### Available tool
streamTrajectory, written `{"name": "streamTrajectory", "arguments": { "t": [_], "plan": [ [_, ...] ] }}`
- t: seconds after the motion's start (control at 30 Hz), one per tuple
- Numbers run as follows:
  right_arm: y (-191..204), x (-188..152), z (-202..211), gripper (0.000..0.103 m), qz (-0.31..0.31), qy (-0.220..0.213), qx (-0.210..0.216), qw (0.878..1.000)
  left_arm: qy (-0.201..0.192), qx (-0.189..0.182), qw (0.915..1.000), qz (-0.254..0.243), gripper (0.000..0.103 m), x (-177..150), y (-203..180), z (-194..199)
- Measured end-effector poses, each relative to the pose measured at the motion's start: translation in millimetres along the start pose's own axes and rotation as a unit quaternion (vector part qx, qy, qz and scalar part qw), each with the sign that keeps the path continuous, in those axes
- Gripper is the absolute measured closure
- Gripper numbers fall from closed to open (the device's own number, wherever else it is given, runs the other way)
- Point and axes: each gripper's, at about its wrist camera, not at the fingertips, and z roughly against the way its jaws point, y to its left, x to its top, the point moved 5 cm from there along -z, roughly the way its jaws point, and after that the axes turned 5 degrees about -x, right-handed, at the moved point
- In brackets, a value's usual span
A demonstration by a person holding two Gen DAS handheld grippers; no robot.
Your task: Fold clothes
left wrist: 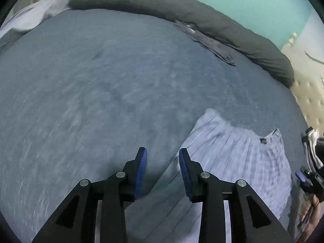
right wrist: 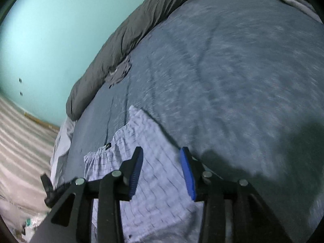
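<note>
Bed surface: blue-grey sheet, largest thing in both views; a dark grey duvet is bunched along its far edge.
Garment: pale checked boxer shorts, lying flat on the sheet near the bed's near edge, waistband with a small dark label toward the right side in the left wrist view.
Long axis: appears to run from the waistband back toward the grippers; motion blur makes the outline uncertain.
Left gripper: jaws parted, nothing between the pads; the shorts lie just right of it, its right finger over their edge.
Right gripper: jaws parted, empty, directly above the shorts.
Nearer hand: right, by judgement.
Next move: likely a fresh grasp on an edge to fold across.
</note>
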Motion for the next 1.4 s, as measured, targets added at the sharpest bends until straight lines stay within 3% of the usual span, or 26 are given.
{"name": "streamTrajectory", "arguments": {
  "t": [0.1,0.2,0.5,0.7,0.77,0.83,0.9,1.1,1.4],
  "plan": [
    [17,11,-22,0.064,0.005,0.031,0.012,0.999,0.017,-0.016,0.9996,-0.015,0.067,13,-16,-15],
    [35,24,-46,0.062,0.038,0.057,-0.004,0.998,0.042,-0.031,0.9986,-0.014,0.066,27,-29,-38],
    [63,61,-98,0.053,0.115,0.079,-0.035,0.99,0.068,-0.047,0.9965,-0.012,0.063,41,-37,-74],
    [80,54,-123,0.054,0.213,0.1,-0.056,0.97,0.067,-0.053,0.996,-0.028,0.064,38,-37,-74],
    [84,52,-127,0.066,0.232,0.102,-0.058,0.966,0.065,-0.056,0.9958,-0.033,0.07,37,-37,-73],
    [84,49,-131,0.088,0.243,0.101,-0.066,0.963,0.062,-0.059,0.9955,-0.041,0.086,37,-38,-73],
    [84,49,-130,0.094,0.249,0.097,-0.068,0.961,0.056,-0.055,0.9954,-0.055,0.095,36,-41,-70],
    [87,59,-109,0.097,0.248,0.051,-0.054,0.966,0.012,-0.035,0.9957,-0.085,0.101,41,-48,-54],
    [87,62,-125,0.097,0.241,0.047,-0.073,0.967,0.026,-0.004,0.9947,-0.099,0.101,51,-52,-81]
  ]
}}
